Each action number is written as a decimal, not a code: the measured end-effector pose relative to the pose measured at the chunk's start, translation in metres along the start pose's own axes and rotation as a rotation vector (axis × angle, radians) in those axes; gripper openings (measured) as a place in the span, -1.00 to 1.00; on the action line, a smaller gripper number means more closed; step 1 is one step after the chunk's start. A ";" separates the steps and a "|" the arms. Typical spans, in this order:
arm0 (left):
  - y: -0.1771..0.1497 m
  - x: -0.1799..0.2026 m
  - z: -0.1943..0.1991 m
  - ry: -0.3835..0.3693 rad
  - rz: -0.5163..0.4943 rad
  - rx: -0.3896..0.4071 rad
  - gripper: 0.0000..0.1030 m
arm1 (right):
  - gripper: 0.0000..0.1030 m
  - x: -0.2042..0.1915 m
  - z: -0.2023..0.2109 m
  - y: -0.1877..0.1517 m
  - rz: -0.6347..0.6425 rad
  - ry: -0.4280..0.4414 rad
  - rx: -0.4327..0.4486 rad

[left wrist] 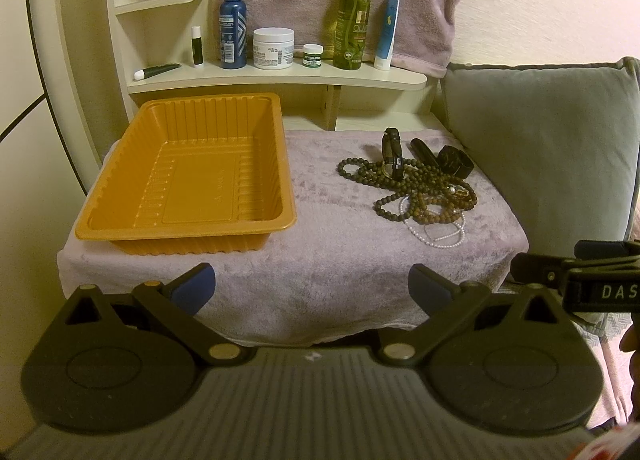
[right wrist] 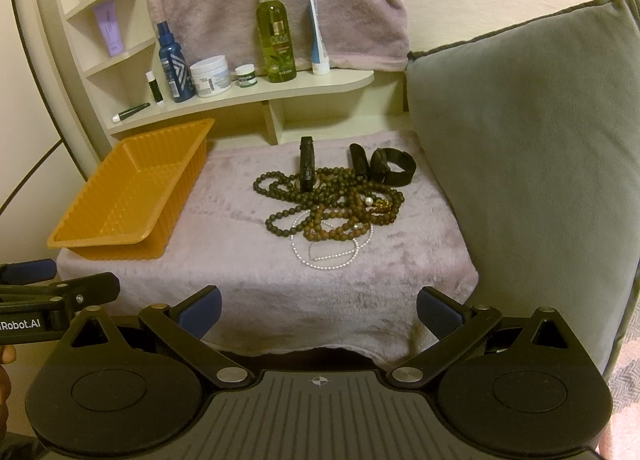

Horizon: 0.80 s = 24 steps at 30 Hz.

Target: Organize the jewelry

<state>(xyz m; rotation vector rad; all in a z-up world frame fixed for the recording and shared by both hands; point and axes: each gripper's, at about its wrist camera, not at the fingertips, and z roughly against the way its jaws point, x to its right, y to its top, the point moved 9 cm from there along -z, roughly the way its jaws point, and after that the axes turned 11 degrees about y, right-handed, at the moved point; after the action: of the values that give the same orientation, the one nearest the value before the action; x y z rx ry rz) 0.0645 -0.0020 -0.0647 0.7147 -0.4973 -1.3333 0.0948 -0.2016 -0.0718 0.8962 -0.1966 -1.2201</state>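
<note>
An orange tray [left wrist: 188, 180] sits empty on a desk [left wrist: 320, 260] draped in a plush mauve cloth. To the right of the tray, well apart from it, lies a tangled heap of jewelry [right wrist: 332, 200]: dark bead strands [right wrist: 280, 196], brown bead strands [right wrist: 340, 220], a thin pearl string [right wrist: 320, 260] trailing off the heap's near edge, and black bands [right wrist: 394, 166] at its far side. The heap spreads widest from left to right.

Both pairs of tongs hover at the desk's near edge, spread wide with nothing between them. The left tongs [left wrist: 312, 288] face the gap between tray and heap, so the heap lies ahead and to their right. The right tongs [right wrist: 320, 310] point almost straight at the heap, with the pearl string nearest. The right tongs look better placed to reach first.

A shelf [left wrist: 280, 78] of toiletry bottles stands behind the tray.
</note>
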 end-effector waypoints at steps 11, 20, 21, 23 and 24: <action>0.000 0.000 0.000 -0.001 -0.001 0.000 0.98 | 1.00 -0.001 0.001 0.001 0.000 0.000 0.001; 0.000 0.000 0.000 -0.001 0.000 0.000 0.98 | 1.00 -0.001 0.001 0.001 -0.001 0.001 0.002; 0.000 0.000 0.000 0.000 0.000 -0.001 0.98 | 1.00 -0.001 0.001 0.001 -0.001 0.001 0.002; 0.000 0.000 0.000 -0.001 0.000 -0.001 0.98 | 1.00 -0.001 0.001 0.001 -0.001 0.001 0.002; 0.000 0.000 0.000 0.000 0.000 0.000 0.98 | 1.00 -0.001 0.001 0.001 -0.001 0.001 0.002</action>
<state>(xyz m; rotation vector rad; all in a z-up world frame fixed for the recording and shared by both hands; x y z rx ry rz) 0.0646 -0.0022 -0.0653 0.7142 -0.4973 -1.3332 0.0951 -0.2010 -0.0703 0.8987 -0.1969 -1.2206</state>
